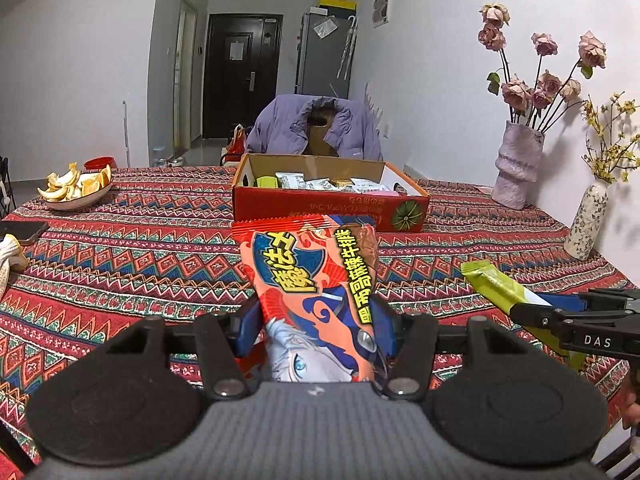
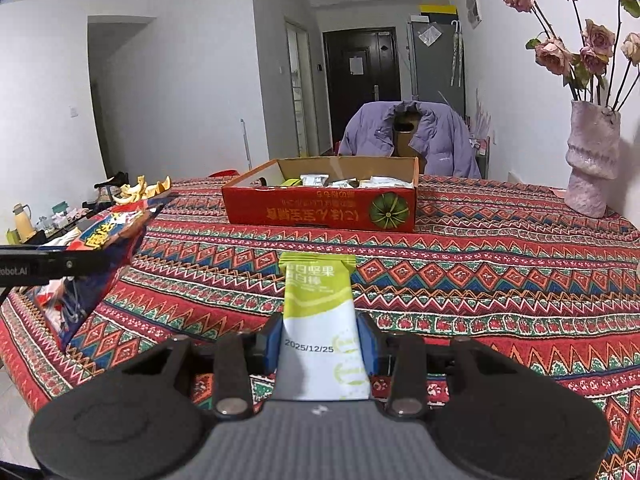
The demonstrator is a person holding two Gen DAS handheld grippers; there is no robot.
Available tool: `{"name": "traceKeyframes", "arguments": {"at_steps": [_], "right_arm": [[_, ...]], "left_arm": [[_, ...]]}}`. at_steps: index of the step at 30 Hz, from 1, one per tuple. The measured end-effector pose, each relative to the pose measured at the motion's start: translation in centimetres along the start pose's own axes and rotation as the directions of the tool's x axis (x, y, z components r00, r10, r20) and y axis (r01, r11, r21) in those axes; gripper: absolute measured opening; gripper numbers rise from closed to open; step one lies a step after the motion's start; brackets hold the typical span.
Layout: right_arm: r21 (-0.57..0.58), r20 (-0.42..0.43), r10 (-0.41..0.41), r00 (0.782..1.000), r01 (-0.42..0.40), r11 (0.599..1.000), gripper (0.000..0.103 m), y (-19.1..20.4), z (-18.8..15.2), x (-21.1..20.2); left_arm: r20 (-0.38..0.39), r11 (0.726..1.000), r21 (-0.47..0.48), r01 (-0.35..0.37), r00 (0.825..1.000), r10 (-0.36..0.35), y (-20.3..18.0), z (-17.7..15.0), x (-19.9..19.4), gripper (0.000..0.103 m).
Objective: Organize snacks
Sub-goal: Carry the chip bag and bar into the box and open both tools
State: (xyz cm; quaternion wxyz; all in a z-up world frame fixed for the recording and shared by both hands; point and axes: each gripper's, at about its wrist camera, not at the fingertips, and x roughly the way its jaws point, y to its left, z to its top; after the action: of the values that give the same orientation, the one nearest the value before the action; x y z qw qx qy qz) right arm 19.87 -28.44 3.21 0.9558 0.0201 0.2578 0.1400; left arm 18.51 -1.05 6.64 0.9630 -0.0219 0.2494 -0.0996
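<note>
Left wrist view: the red cardboard box (image 1: 320,210) lies ahead on the patterned tablecloth (image 1: 120,240). The left gripper (image 1: 316,320) clamps a red snack packet (image 1: 312,276); the right gripper (image 2: 322,340) pinches a green-and-white bar (image 2: 320,300). Carry both over the rim before releasing.

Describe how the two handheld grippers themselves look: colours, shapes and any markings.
Both look alike. The left gripper and right gripper each have a grey ribbed body flanked by two round black discs, black linkage arms with silver rivets, and blue pads on the fingers. Seen side-on from the other camera, each finger is black with white lettering, DAS on the right one.
</note>
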Motion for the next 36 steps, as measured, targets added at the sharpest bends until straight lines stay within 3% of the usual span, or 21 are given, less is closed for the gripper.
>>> {"name": "traceKeyframes", "arguments": {"at_steps": [8, 13, 18, 22, 27, 33, 36], "right_arm": [[-0.020, -0.005, -0.004, 1.000, 0.004, 1.000, 0.038, -0.5, 1.7, 1.1], [-0.050, 0.023, 0.016, 1.000, -0.015, 0.999, 0.038, -1.5, 5.2, 3.0], [-0.069, 0.058, 0.069, 0.996, -0.065, 0.996, 0.038, -2.9, 10.4, 6.7], [-0.059, 0.067, 0.094, 0.993, -0.091, 0.994, 0.038, -4.2, 15.0, 11.8], [-0.043, 0.034, 0.074, 0.997, -0.073, 0.996, 0.038, -5.7, 19.3, 20.4], [0.031, -0.062, 0.075, 0.995, -0.073, 0.997, 0.038, -7.3, 21.7, 31.2], [0.019, -0.100, 0.014, 0.995, -0.012, 1.000, 0.038, -7.6, 22.4, 35.4]], "left_arm": [[0.002, 1.000, -0.016, 0.015, 1.000, -0.015, 0.8, 2.7, 1.6, 0.057], [0.013, 1.000, 0.006, 0.005, 1.000, -0.005, 1.3, 6.3, 5.0, 0.057], [0.003, 0.996, -0.006, 0.085, 0.996, -0.085, 2.1, 11.4, 10.0, 0.057], [-0.008, 0.994, -0.001, 0.111, 0.994, -0.111, 2.1, 15.8, 15.7, 0.057], [-0.084, 0.990, -0.068, 0.124, 0.988, -0.129, 2.3, 20.0, 24.9, 0.057], [-0.181, 0.992, -0.097, 0.082, 0.978, -0.099, 2.5, 21.7, 35.0, 0.057], [-0.213, 0.994, -0.098, 0.052, 0.974, -0.072, 2.8, 21.8, 38.8, 0.057]]}}
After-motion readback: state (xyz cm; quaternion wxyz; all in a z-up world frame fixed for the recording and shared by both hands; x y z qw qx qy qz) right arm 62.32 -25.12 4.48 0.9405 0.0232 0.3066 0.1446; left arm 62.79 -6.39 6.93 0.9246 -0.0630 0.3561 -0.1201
